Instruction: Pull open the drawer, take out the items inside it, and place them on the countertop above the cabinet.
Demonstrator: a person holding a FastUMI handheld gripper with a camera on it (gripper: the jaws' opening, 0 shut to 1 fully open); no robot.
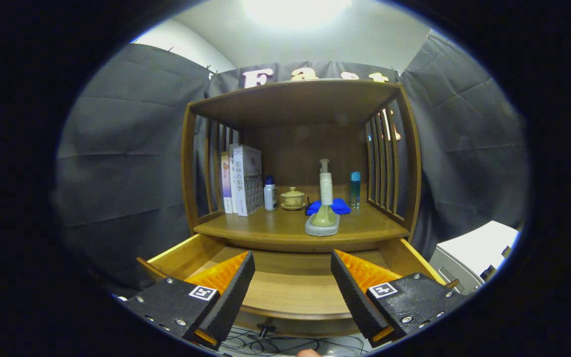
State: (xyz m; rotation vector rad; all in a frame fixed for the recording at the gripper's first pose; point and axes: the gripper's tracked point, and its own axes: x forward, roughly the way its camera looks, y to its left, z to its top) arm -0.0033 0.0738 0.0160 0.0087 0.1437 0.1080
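Hovering over the pulled-out drawer, the gripper has its fingers spread apart, holding nothing, aimed level toward the cabinet. Drawer floor between the fingers looks bare; the pump bottle stands on a grey pad on the countertop just beyond, blue cloth behind it. Bottle looks light, rigid, smooth and top-heavy, likely tippy, so grip the body low, not the pump; items deeper in the drawer can't be told.
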